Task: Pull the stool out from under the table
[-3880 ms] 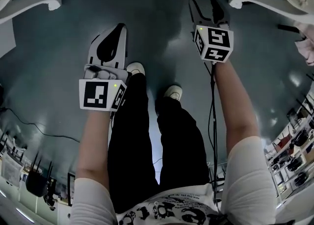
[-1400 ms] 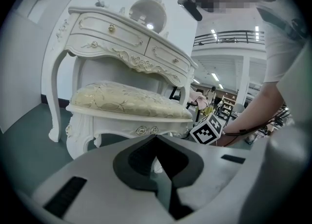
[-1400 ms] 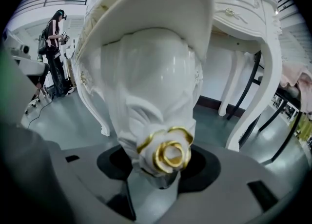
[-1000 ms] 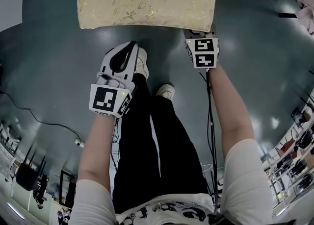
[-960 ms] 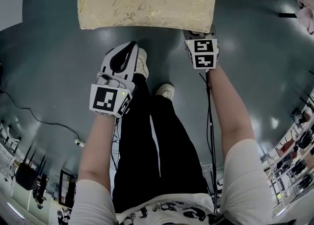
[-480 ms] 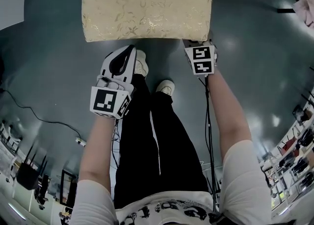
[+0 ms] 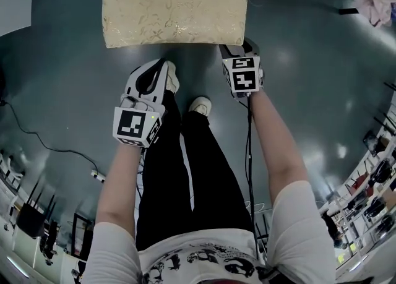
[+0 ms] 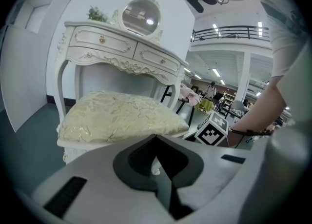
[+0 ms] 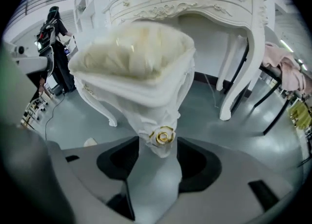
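Head view: a stool with a cream and gold cushion stands on the dark floor, just ahead of the person's shoes. The right gripper meets the stool's near right corner. The left gripper hangs short of the seat, not touching it.

Left gripper view: the left gripper has its jaws pressed together on nothing. Beyond it, the stool stands in front of a white dressing table.

Right gripper view: the right gripper, jaws set wide, pinches a white stool leg just below a gold rose carving.
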A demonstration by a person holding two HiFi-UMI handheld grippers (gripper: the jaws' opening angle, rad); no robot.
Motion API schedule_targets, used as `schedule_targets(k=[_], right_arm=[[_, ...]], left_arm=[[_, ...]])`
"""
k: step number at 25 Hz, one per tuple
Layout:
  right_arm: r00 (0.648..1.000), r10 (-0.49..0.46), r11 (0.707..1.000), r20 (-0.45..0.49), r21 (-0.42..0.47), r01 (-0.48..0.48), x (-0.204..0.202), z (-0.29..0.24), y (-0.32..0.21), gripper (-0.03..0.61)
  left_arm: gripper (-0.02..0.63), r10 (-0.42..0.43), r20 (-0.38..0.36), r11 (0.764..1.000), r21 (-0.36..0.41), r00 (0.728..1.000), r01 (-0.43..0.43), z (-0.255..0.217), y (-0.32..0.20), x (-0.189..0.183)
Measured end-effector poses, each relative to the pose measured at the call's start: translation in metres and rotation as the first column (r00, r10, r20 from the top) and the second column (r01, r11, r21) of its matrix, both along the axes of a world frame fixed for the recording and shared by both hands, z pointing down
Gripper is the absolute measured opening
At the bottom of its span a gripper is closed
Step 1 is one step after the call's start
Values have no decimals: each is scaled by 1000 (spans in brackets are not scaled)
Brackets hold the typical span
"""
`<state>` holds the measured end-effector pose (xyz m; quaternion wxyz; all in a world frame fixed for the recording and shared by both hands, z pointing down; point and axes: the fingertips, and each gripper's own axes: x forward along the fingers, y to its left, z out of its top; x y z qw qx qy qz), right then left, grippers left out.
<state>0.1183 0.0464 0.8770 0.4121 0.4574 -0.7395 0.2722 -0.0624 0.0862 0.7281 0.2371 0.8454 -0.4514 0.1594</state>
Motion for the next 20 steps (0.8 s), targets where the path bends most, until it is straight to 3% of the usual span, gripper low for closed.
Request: schedule_targets(k=[3, 6, 9, 15, 20], right_arm=[[1000, 9, 1000, 2, -6, -9, 9, -47, 14, 219], [999, -1, 1000, 42, 15, 0, 9, -107, 19, 99], [998, -19, 998, 62, 62, 15, 6, -172, 20, 39], [997, -27, 979, 79, 204, 11, -7, -303, 9, 23], [990, -58, 936, 125, 352, 11, -36, -416, -22, 17]], left_arm=[[17, 6, -20, 1000, 14, 1000, -5, -38, 2, 11], [17, 7, -31, 999, 36, 1000, -6, -84, -1, 18], [17, 3, -26, 998, 64, 1000, -1, -134, -7, 22], [17, -1, -8, 986, 169, 1000, 3, -244, -27, 18], [17, 10, -6, 980, 199, 1000, -9, -315, -50, 5]])
